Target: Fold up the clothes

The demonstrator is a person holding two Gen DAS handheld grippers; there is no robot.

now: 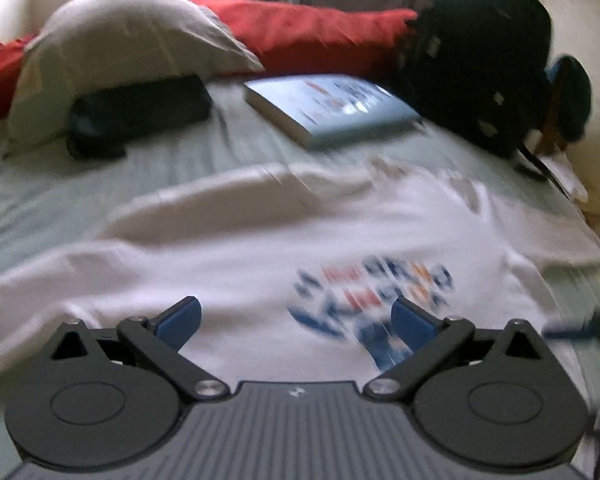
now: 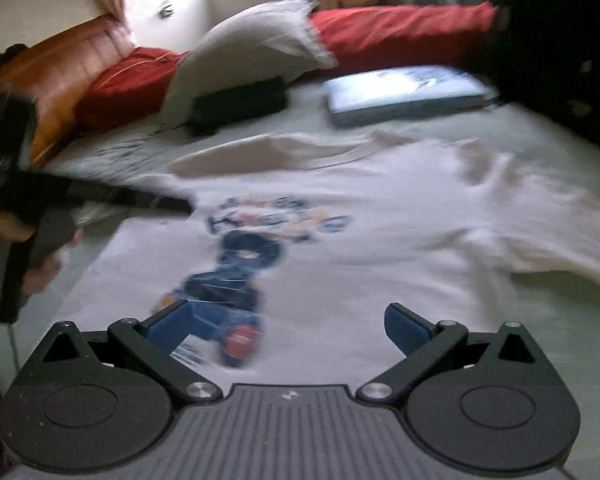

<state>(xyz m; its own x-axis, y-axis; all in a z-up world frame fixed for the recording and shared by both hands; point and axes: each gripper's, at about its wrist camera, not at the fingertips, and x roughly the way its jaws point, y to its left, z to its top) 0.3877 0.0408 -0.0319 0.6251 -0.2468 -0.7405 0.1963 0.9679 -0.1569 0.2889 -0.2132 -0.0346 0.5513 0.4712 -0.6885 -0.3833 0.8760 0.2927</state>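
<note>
Both grippers (image 1: 298,318) (image 2: 290,326) gape above rumpled soft white T-shirt (image 1: 228,248).

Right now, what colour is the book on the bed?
Light blue book; clearest in the left wrist view.

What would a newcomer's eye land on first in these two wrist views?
First, the white T-shirt with a blue and red print, spread over the pale green bed sheet right ahead of both open grippers, the left gripper and the right gripper. Behind it, a light blue book lies on the sheet, with red pillows along the head of the bed.
</note>
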